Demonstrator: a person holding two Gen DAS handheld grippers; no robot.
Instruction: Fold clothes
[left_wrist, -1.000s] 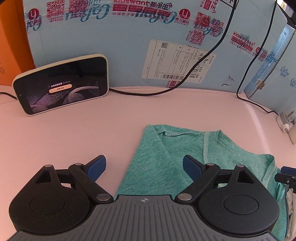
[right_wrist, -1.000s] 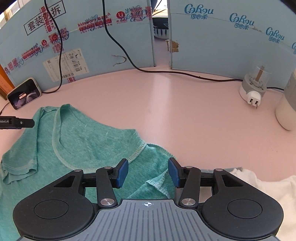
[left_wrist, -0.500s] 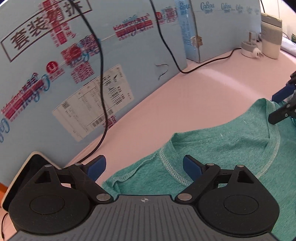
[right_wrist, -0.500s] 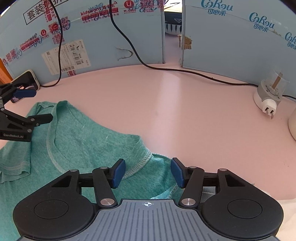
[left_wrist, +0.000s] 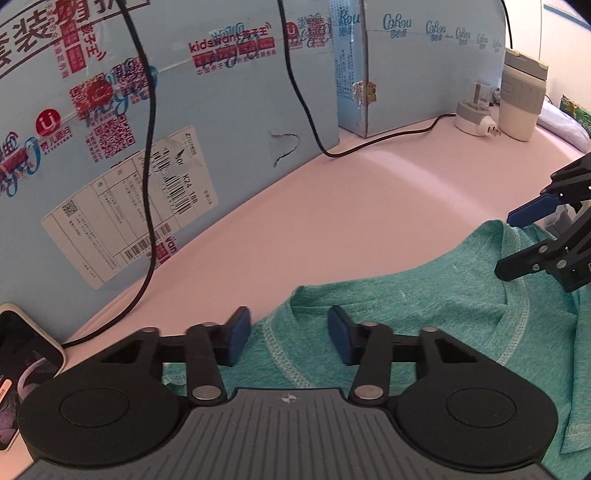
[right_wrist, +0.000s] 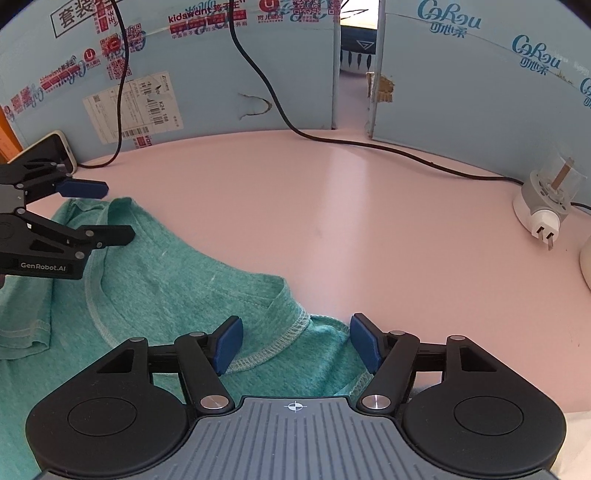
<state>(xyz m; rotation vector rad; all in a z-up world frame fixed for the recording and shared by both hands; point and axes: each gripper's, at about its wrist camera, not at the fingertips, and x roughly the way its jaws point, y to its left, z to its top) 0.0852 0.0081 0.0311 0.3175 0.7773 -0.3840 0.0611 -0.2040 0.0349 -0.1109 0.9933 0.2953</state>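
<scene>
Teal T-shirt (right_wrist: 173, 295) lies spread on the pink table (right_wrist: 369, 229), toward its near edge, neckline facing the far edge. Left gripper (left_wrist: 288, 334) straddles one shoulder seam at the collar; jaws closing, fabric between the blue pads, pads not yet pressing it. Right gripper (right_wrist: 295, 343) sits over the other collar shoulder; jaws opening, cloth between the pads, nothing held. White cloth (right_wrist: 576, 443) at the near right edge, partly hidden by the right gripper. Farther back: phone (right_wrist: 62, 147) at the far left, leaning on the blue cardboard wall (right_wrist: 207, 85); black cable (right_wrist: 388, 147) runs along the far edge to a white plug adapter (right_wrist: 546, 206).
</scene>
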